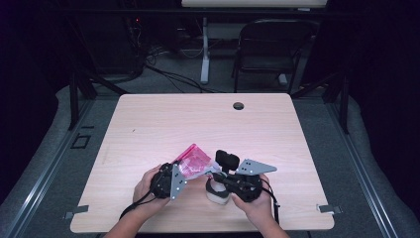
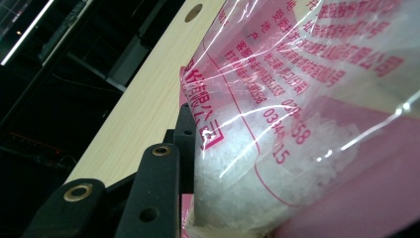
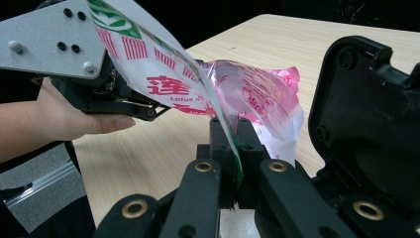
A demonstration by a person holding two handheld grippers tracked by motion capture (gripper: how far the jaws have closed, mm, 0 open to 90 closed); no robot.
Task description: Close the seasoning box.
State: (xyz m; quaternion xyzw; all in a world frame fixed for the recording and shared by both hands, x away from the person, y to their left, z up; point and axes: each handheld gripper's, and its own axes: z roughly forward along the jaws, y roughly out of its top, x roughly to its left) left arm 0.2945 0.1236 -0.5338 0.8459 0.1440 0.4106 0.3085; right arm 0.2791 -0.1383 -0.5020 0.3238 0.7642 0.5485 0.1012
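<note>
A clear plastic bag [image 1: 194, 161] with pink and red print hangs between the two grippers near the table's front edge. White grains fill its lower part [image 2: 233, 178]. My left gripper [image 1: 183, 174] is shut on the bag; in the left gripper view the bag presses against one black finger [image 2: 184, 134] and hides the other. My right gripper [image 3: 230, 131] is shut on the bag's thin printed edge [image 3: 163, 84], with both jaws pinched together on the film. Across from it, the left gripper's grey plate [image 3: 49, 37] and the hand holding it show.
A white bowl [image 1: 217, 194] sits on the table under the right gripper [image 1: 214, 174]. A black plastic part [image 3: 366, 114] stands close at the right of the right gripper view. The wooden table [image 1: 198, 124] has a cable hole [image 1: 238, 105] at the back. A chair [image 1: 270, 47] stands beyond it.
</note>
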